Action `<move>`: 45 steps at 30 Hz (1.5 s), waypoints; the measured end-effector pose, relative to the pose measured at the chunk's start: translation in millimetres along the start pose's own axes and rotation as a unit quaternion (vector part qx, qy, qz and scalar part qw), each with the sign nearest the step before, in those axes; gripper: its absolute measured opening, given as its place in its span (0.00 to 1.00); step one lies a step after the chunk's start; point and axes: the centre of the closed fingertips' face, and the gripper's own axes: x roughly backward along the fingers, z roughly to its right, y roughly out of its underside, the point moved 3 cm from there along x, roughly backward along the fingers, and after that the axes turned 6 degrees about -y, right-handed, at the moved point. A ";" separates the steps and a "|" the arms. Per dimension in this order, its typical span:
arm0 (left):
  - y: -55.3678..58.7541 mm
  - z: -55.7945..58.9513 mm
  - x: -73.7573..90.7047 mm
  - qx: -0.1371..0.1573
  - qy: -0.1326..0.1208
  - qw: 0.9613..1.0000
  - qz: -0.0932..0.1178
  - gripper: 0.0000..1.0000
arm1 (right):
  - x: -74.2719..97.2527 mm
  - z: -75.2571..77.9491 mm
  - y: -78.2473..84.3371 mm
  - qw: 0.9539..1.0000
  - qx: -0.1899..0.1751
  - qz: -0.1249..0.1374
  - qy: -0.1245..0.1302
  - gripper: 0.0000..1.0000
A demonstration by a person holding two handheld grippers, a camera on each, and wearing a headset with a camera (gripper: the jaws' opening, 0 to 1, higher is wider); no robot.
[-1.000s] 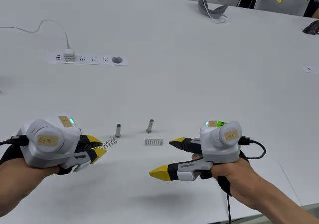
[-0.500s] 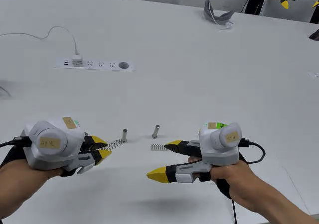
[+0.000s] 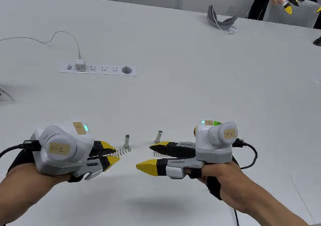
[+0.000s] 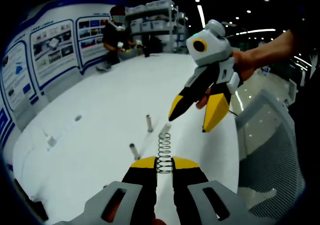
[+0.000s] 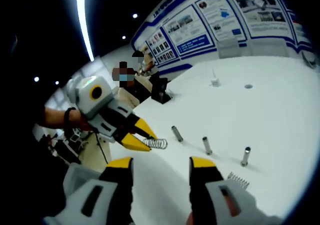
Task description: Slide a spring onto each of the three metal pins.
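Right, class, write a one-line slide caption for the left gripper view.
Left gripper holds a spring by one end, with upright metal pins and the open right gripper ahead.

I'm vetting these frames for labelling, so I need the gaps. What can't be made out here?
Head view: the third pin is covered, apparently by the left gripper.
Head view: the loose spring seems hidden behind the jaws of the right gripper; in the right gripper view that gripper's jaw cuts it off.
Left gripper view: the held spring overlaps the target pin at its tip, so contact cannot be judged.
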 end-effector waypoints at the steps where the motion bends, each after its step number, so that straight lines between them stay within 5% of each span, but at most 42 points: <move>1: -1.6 1.4 0.1 -0.002 0.002 1.000 0.000 0.10 | -1.4 -0.6 -2.0 1.000 -0.003 0.004 -0.004 0.44; 6: -9.9 7.5 1.5 -0.009 0.007 1.000 0.009 0.10 | -6.7 -4.9 -8.5 0.999 -0.021 0.017 -0.019 0.31; 24: -15.9 13.2 1.8 -0.019 0.016 1.000 0.015 0.10 | -11.3 -11.8 -15.4 0.997 -0.051 0.032 -0.045 0.16; 37: -18.5 18.9 -3.8 -0.022 0.028 0.999 0.016 0.10 | -11.6 -16.3 -20.0 0.999 -0.019 0.002 -0.051 0.12; 45: -23.9 20.8 -6.7 -0.010 0.038 0.999 0.029 0.10 | -7.7 -18.1 -25.9 0.997 0.036 -0.049 -0.055 0.12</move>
